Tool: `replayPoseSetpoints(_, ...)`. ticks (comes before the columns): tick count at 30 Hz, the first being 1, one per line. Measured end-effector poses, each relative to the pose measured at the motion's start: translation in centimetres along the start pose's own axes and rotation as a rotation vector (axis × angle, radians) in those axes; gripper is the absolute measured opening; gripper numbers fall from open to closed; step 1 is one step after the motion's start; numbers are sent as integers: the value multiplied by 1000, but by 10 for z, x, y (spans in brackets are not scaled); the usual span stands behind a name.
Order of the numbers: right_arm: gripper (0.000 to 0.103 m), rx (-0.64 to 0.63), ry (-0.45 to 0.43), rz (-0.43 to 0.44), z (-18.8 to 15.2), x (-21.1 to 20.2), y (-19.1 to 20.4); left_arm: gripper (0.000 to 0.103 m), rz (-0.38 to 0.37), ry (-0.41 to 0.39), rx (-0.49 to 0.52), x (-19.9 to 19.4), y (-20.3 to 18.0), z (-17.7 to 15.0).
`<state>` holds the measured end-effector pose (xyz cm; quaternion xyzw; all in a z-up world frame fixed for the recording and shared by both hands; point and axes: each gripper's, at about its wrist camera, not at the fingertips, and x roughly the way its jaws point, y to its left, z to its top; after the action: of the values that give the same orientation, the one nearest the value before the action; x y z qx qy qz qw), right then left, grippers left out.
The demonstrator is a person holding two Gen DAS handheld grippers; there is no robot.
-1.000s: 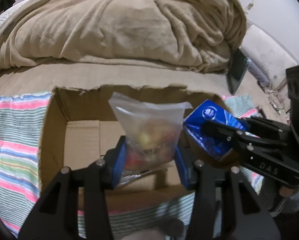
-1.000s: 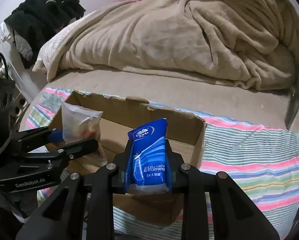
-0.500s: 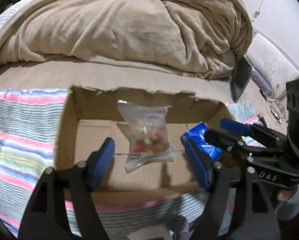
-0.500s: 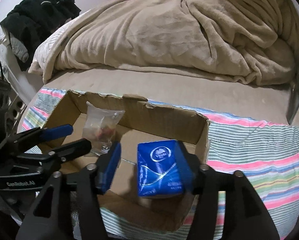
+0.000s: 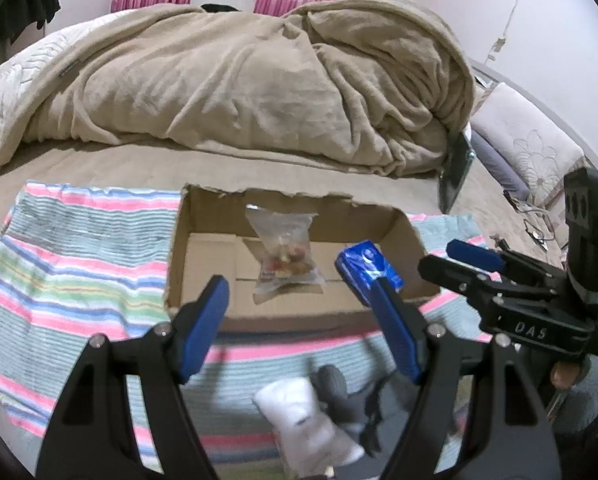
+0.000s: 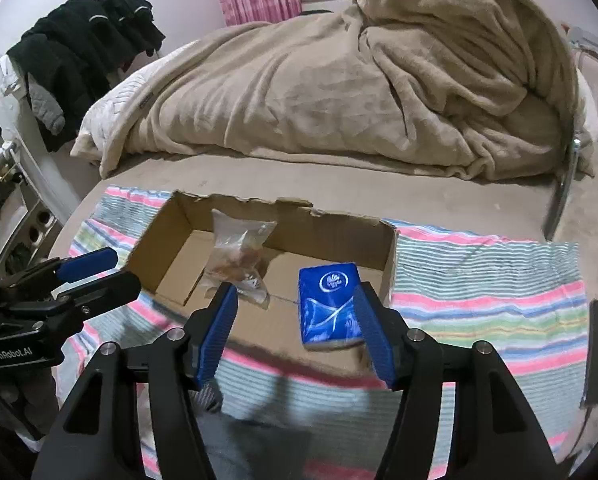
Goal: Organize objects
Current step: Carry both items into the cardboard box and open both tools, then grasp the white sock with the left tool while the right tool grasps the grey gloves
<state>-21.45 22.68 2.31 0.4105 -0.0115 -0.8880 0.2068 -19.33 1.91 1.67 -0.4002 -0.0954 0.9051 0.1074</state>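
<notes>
An open cardboard box (image 5: 178, 248) (image 6: 339, 236) lies on a striped cloth on the bed. Inside it a clear bag of snacks (image 5: 285, 252) (image 6: 239, 252) leans near the back wall. A blue tissue pack (image 5: 363, 260) (image 6: 329, 304) lies flat at the box's right end. My left gripper (image 5: 295, 280) (image 6: 121, 270) hovers open above the box's near edge, and nothing is between its blue pads. My right gripper (image 6: 296, 288) (image 5: 451, 262) hangs above the near right part of the box. Its jaws are opening, and the pack lies below them, untouched.
A heaped beige blanket (image 5: 259, 80) fills the bed behind the box. The striped cloth (image 5: 79, 260) spreads to both sides. A dark flat panel (image 5: 455, 176) stands at the right. Black clothes (image 6: 87, 48) hang at far left. A white object (image 5: 299, 412) lies below the left gripper.
Both grippers opened and let go: the snack bag and the tissue pack now rest in the box. Both grippers then drew back and up from the box.
</notes>
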Motion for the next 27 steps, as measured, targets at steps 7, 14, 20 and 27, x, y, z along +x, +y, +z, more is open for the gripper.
replayPoseSetpoints(7,68,4,-16,-10,-12,-26,8,75,4,-19,7,-30,-5,-13)
replayPoseSetpoints(14,68,-12,-17,-22,-27,-45,15,75,4,-26,21,-50,-10,-26)
replayPoseSetpoints(20,69,-2,-6,-27,-44,-55,17,75,5,-16,17,-60,-9,-43)
replayPoseSetpoints(27,69,17,15,-31,-67,-59,16,75,24,47,3,-50,0,-72)
